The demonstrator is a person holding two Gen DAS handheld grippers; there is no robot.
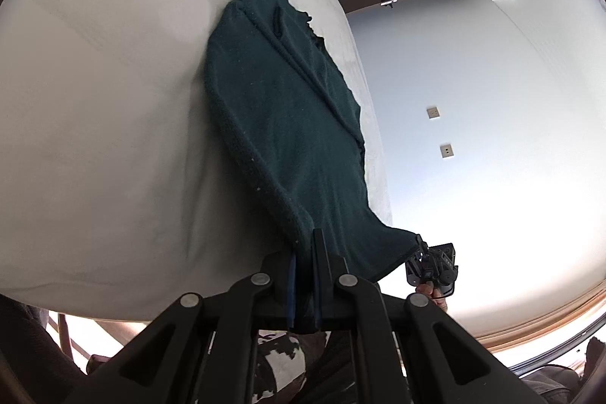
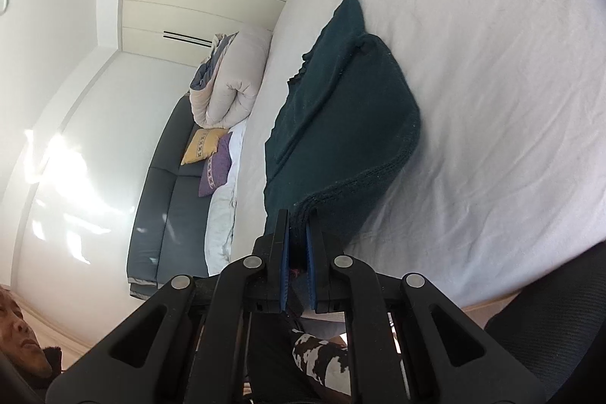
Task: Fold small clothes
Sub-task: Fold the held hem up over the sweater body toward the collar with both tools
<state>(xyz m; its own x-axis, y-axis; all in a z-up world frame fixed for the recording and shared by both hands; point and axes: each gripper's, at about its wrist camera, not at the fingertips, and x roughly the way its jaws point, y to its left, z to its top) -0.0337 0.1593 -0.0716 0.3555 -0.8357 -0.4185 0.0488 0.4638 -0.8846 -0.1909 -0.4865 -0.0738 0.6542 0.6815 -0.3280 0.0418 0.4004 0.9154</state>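
Left gripper (image 1: 305, 245), jaws clamped on one near corner of dark green garment (image 1: 280, 108). Garment stretched lengthwise over white bed (image 1: 113, 101), far end resting on the sheet, near end lifted past the bed's near edge. Right gripper (image 2: 298, 218), jaws clamped on the other near corner, ribbed hem bunched between.

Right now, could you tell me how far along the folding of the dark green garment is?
Partly done: the dark green garment already lies doubled lengthwise on the white bed. In hand: the left gripper and right gripper each clamp a near corner. Left: carrying that edge over and releasing.
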